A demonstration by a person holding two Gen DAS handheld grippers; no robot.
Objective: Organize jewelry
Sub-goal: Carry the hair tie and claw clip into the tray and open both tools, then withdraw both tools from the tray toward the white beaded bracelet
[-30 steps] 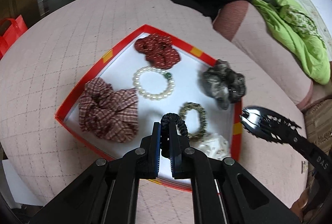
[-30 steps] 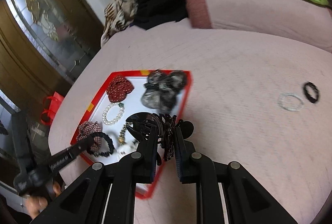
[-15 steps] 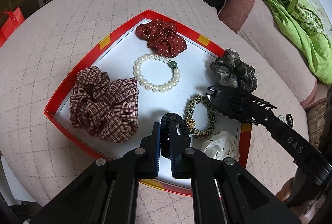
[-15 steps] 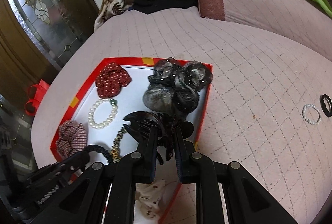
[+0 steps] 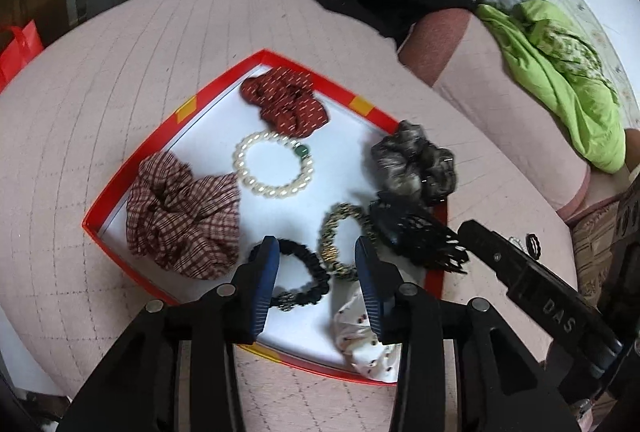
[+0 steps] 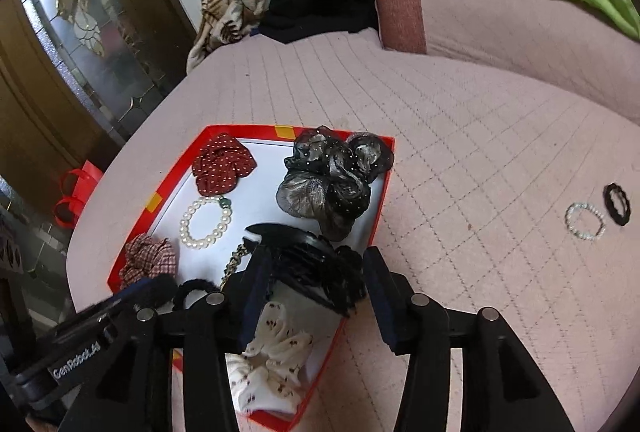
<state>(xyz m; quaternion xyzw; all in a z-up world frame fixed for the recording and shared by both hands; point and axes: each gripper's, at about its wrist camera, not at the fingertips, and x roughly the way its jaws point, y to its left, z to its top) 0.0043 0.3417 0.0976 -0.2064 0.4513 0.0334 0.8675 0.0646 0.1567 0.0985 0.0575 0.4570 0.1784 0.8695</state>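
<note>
A red-rimmed tray (image 5: 120, 191) (image 6: 176, 177) on the pink quilt holds scrunchies, a pearl bracelet (image 5: 274, 163) (image 6: 206, 222) and a gold beaded bracelet (image 5: 340, 236). My left gripper (image 5: 316, 244) hangs over the tray's near edge with its jaws opening. A black hair tie (image 5: 296, 280) (image 6: 192, 288) lies on the tray floor between them, untouched by the pads. My right gripper (image 6: 316, 252) is over the tray's right side, jaws opening too. A black claw clip (image 6: 312, 268) (image 5: 416, 236) rests between its fingers, no longer squeezed.
Out on the quilt to the right lie a clear bead bracelet (image 6: 585, 221) and a small black hair ring (image 6: 618, 203). A bolster and green cloth (image 5: 560, 79) sit at the back right, dark clothes behind. A red bag (image 6: 76, 191) stands below the bed's left edge.
Both grippers were shut, the left on the black hair tie, the right on the claw clip. The right one moved in over the tray. Both have spread, and the two items lie in the tray.
</note>
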